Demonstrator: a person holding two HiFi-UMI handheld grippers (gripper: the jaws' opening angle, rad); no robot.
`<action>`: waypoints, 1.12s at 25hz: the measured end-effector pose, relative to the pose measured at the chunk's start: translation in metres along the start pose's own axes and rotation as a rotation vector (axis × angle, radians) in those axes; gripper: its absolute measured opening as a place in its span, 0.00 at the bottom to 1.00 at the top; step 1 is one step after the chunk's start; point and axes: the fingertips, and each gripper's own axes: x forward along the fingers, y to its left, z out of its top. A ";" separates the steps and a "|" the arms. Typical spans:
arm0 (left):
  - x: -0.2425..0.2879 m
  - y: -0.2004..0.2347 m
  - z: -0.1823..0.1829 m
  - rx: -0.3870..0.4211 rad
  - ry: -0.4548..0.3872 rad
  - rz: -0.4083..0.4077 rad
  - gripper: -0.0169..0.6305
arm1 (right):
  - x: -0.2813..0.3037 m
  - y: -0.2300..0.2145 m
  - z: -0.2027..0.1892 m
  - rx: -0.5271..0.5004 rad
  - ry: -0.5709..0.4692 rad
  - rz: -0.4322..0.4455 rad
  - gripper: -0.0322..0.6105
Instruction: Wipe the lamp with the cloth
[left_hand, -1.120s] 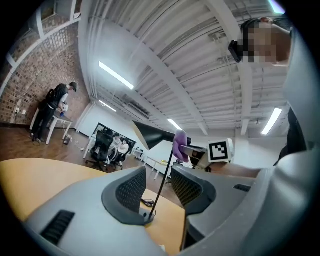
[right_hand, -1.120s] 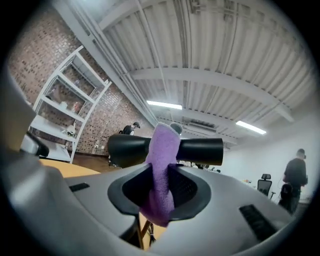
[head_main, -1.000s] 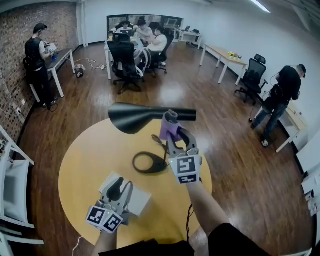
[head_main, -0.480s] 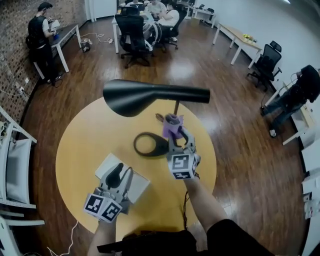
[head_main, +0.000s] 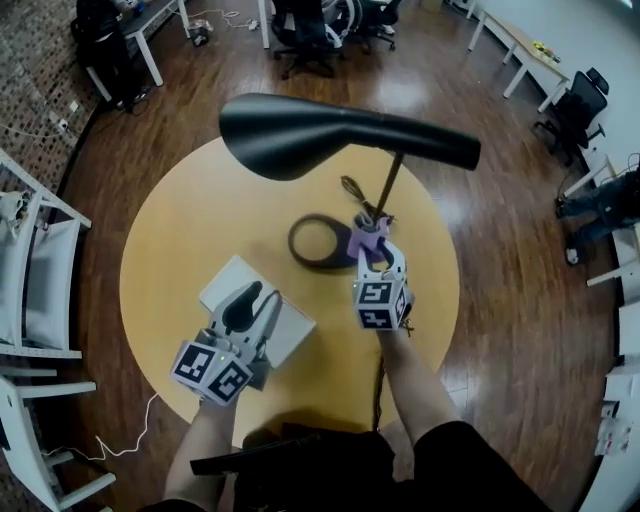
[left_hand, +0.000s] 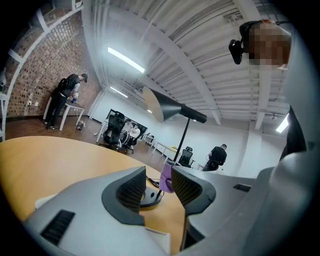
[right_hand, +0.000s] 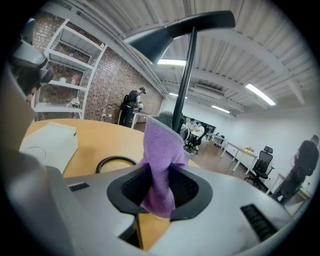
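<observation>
While the right tool (head_main: 373, 252) grips the purple cloth (right_hand: 161, 160), its jaws just eased wider, the cloth sits just beside the lamp stem (head_main: 389, 190), above the base. Being limp, it likely needs pinching mid-bunch. The left tool (left_hand: 157, 188) is released and empty.

Open office: desks (head_main: 520, 36) and swivel chairs (head_main: 303, 30).
</observation>
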 end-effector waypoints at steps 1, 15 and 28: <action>0.002 0.003 0.000 -0.010 0.000 0.007 0.27 | 0.005 0.001 -0.008 0.001 0.025 0.004 0.22; -0.009 0.044 0.001 -0.039 0.012 0.025 0.27 | 0.047 0.033 -0.086 -0.084 0.339 0.098 0.22; -0.016 0.047 -0.004 -0.064 0.003 0.046 0.27 | 0.029 0.057 -0.084 -0.232 0.469 0.156 0.21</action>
